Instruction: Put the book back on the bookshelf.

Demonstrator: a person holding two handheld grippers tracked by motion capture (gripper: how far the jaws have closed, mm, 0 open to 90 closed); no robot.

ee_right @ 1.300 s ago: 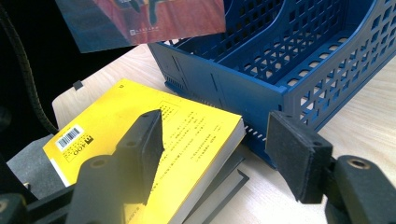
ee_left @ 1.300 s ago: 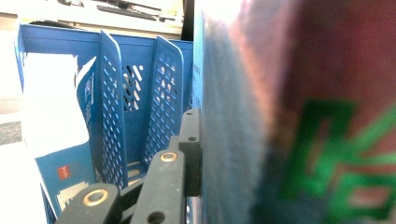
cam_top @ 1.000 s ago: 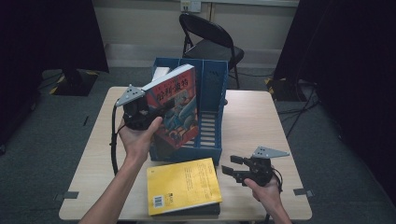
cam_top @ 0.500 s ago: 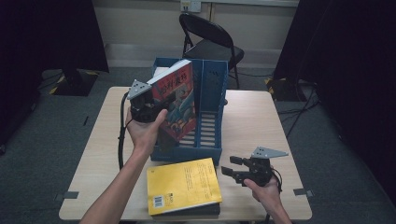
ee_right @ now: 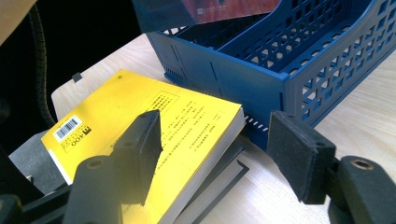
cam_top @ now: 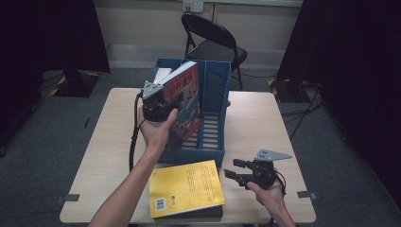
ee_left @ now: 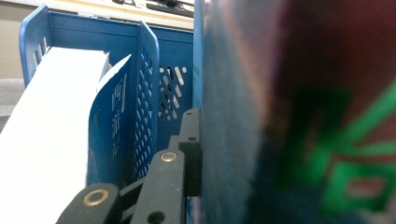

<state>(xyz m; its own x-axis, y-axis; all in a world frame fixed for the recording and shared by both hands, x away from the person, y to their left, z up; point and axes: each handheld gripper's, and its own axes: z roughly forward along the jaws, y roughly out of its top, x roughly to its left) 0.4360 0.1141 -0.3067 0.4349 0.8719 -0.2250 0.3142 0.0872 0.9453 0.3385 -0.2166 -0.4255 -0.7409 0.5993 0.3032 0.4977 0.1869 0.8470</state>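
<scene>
**A:** I have the left gripper [cam_top: 158, 106] pinching the red-and-blue book [cam_top: 185, 101] by its lower edge; the book stands nearly upright, tilted, over the middle slot of the blue file rack [cam_top: 215, 137]. The right gripper [cam_top: 246, 172] sits near the table's front edge, jaws spread, nothing between them, just beside the yellow book [cam_top: 185, 188].

**B:** How do you plan to seat it?

**A:** I square the spine to the divider first, then lower straight down. In the left gripper view the book [ee_left: 299, 112] is very close to the perforated divider [ee_left: 147, 102], so my guess is a corner catches if I drop it tilted. I let go only once the bottom edge rests on the rack floor.

**B:** Blind spots?

**A:** The cover blurs out up close and I can't read it. I can't see the far jaw or the slot floor under the book. The white-paged book [ee_left: 51, 130] in the next slot is cut off. A dark book [ee_right: 219, 186] lies under the yellow one [ee_right: 154, 126]; its title is hidden.
</scene>
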